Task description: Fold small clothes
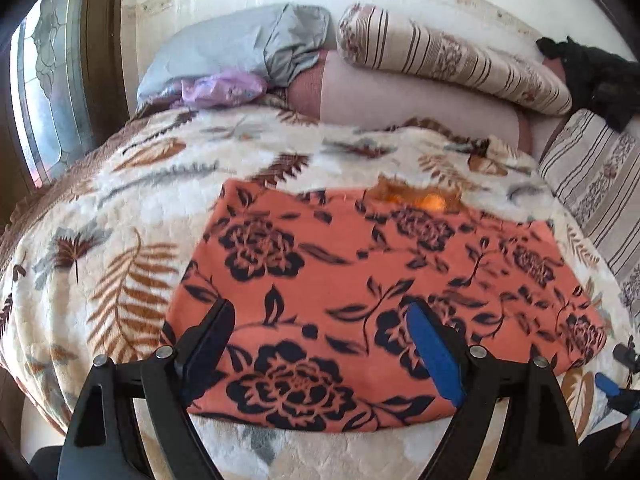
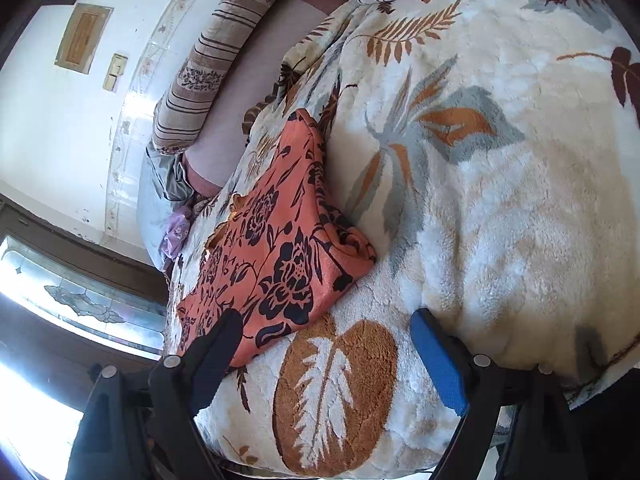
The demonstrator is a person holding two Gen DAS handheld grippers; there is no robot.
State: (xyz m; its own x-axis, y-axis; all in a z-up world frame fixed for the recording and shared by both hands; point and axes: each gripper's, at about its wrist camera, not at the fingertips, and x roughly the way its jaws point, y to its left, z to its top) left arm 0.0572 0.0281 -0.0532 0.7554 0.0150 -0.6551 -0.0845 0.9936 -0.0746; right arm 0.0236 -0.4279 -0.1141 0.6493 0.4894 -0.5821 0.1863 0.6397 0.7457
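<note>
Orange garment [image 1: 360,280] printed with black roses, folded into a flat rectangle, lying on the leaf-patterned fleece blanket [image 1: 120,216]

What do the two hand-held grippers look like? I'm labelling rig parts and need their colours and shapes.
The left hand-held gripper and the right hand-held gripper look alike: black plastic frames with angled linkage arms joined by round silver pins. On each, one finger is all black and the other carries a blue pad. No cables, markings or sleeves show.
</note>
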